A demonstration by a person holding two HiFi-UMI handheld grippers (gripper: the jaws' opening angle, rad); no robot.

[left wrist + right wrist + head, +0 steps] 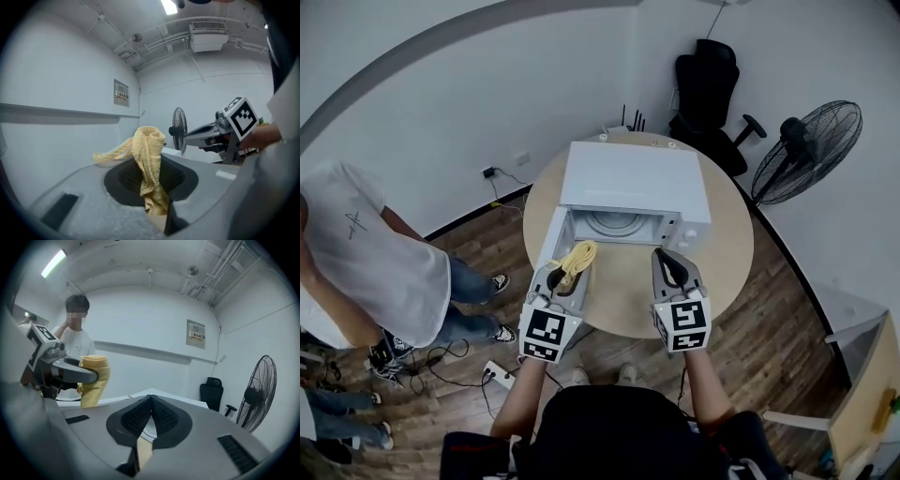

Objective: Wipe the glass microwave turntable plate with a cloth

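Yellow cloth (149, 159) is clamped in the left hand-held gripper (565, 277), loosely bunched; the right hand-held gripper (672, 267) is closed on nothing. Glass plate (614, 225) sits inside the open microwave (633, 183) on the bench (727, 244). Unsteadied, it could spin or skid under the wipe.

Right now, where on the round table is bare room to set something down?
Bare table right of the microwave, and in front of it between left gripper and right gripper. Crowded at left: the open door and the held cloth.
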